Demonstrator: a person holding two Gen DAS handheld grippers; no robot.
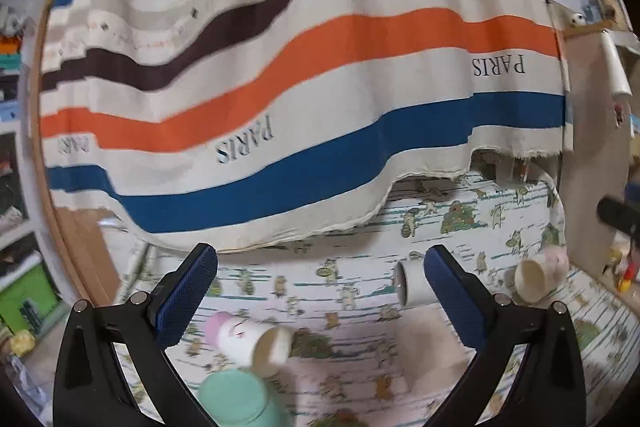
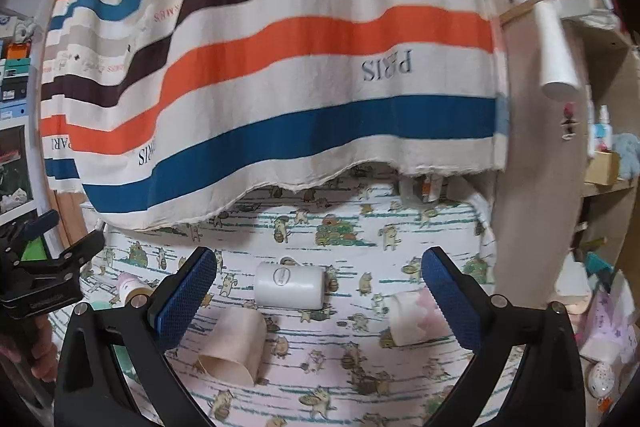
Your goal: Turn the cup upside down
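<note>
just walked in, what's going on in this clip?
Cup-flipping setup, nothing grasped yet. The left tool and right tool are both open, hovering over the cat-print tablecloth. Several cups lie on their sides: a white mug, a beige cup, a pink-and-white cup and another near the right tool. A mint cup sits under the left tool.

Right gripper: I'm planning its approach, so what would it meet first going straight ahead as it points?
Probably the white mug lying on its side on the cat-print cloth. It sits between the open fingers of the right gripper, though depth is hard to judge.
</note>
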